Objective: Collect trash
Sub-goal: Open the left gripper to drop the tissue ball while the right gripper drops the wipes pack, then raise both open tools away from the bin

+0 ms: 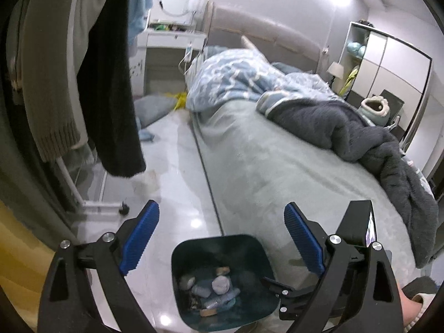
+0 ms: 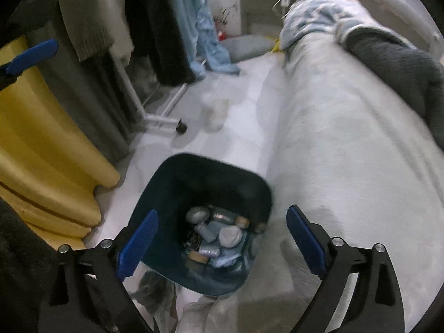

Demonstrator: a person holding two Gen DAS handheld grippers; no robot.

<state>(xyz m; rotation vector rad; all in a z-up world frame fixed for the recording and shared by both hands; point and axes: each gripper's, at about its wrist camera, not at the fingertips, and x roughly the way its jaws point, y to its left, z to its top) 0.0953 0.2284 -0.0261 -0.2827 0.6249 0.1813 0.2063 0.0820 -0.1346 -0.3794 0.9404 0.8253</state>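
A dark blue, rounded-square plastic bin (image 1: 222,277) of crumpled trash (image 1: 219,284) is framed by both empty, wide-open ribbed-padded grippers: left gripper (image 1: 222,238), right gripper (image 2: 222,238).

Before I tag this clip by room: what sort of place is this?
Almost certainly a bedroom. A bed with a rumpled blue duvet fills the right side, clothes hang on a rack on the left, and a wardrobe stands at the far wall. A dark trash bin holding scraps sits on the floor beside the bed.

trash bin (image 2: 166,194) dark blue | gripper pads (image 1: 138,238) bright blue, ribbed | curtain (image 2: 41,144) mustard yellow | duvet (image 1: 222,83) blue-and-white blotchy print | blanket (image 1: 347,130) charcoal grey | bedsheet (image 1: 277,166) pale grey-green
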